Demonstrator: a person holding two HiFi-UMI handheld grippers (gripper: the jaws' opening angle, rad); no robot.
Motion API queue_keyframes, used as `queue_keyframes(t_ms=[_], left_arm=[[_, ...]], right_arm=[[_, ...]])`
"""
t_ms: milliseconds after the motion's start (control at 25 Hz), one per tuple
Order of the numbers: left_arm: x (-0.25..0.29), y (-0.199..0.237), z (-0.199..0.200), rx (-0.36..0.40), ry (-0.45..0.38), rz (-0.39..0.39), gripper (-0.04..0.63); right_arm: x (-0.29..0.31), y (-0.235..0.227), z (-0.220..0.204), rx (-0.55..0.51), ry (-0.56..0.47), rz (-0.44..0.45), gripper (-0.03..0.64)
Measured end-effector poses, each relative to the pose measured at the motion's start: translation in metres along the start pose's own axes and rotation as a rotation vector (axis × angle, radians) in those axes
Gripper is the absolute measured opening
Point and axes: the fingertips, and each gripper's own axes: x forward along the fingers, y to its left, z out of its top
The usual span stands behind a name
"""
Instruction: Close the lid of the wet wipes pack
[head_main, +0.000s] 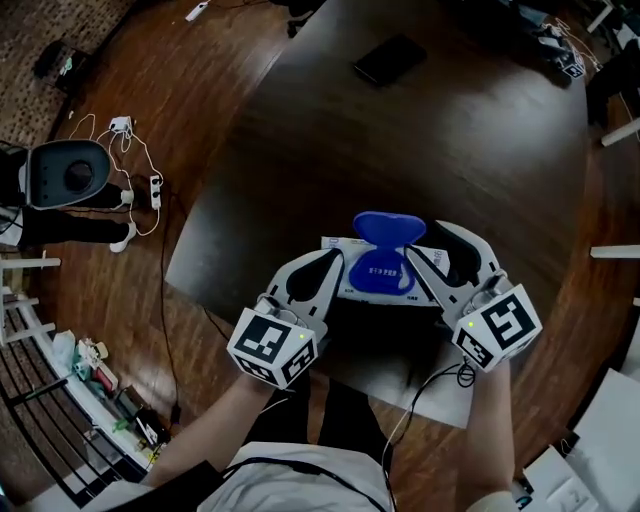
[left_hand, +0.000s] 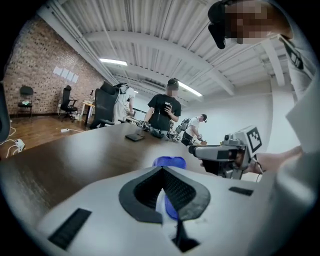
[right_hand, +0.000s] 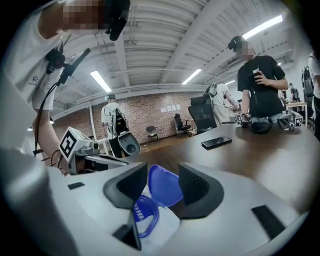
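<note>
Right claw (head_main: 425, 240) released, straddling upright blue lid (head_main: 388, 228). Left claw (head_main: 332, 258) clenched, empty, beside wet wipes pack (head_main: 345, 283). Best move: fold lid down over opening, press flush, steady pack.

- Table (head_main: 480, 140) was dark, smooth, satin.
- Lid (head_main: 388, 228) was glossy blue plastic.
- Left gripper (head_main: 335, 258) and right gripper (head_main: 425, 242) were matt white plastic with ribbed black pads.
- Floor (head_main: 90, 300) at 9 o'clock was glossy wood.

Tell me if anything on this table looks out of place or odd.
Only the blue lid: it stands flipped up, wide open, on the wet wipes pack near the table's front edge. Nothing looks spilled or damaged.
</note>
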Motion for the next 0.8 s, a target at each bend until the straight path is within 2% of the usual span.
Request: queue_keyframes(t_ms=[200,440,800], left_arm=[[0.006,0.008,-0.018,-0.016,0.005,0.019,0.000],[0.010,0.019,-0.028,-0.054,0.016,0.037,0.000],[0.010,0.020,-0.025,-0.066,0.007,0.045,0.000]], right_arm=[[0.022,-0.015,-0.023,0.020,0.061,0.042,0.266],[0.043,-0.013,-0.042,0.021,0.117,0.089,0.268],[0.027,0.010,-0.030,0.012,0.108,0.130,0.268]])
